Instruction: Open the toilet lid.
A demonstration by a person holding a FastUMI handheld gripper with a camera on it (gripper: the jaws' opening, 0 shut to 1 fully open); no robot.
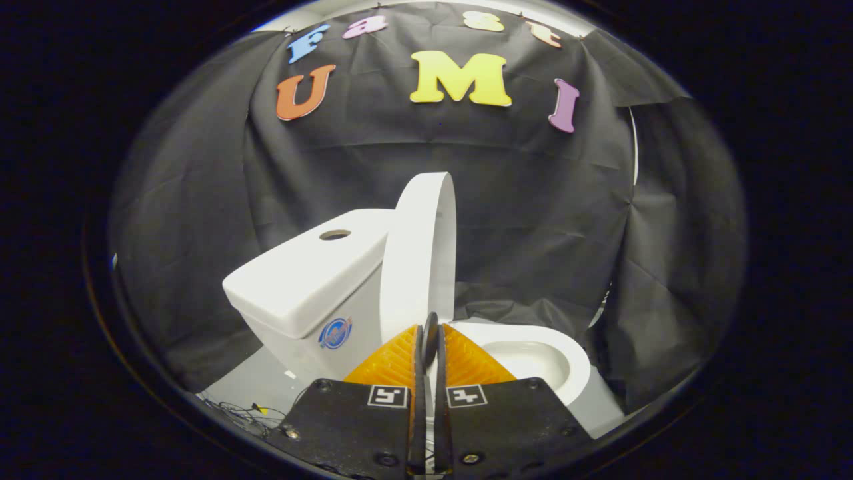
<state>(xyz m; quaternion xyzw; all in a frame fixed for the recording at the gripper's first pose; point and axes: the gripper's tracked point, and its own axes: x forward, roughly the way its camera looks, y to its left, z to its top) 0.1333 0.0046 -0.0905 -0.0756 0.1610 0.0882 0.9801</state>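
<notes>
A black cloth [533,200] hangs as the wall of the booth and covers the far side, the left and the right. It has many creases and folds, and its lower edge lies bunched on the floor [253,383]. The floor is pale grey and smooth. On the near left some thin wires [243,413] lie on it. Above the cloth a bright white strip [313,15] shows.

Black cloth wall [533,200] drapes in creases behind everything, from nine o'clock round to three. A tangle of thin wires [243,413] lies on the grey floor [246,387] at seven o'clock.
</notes>
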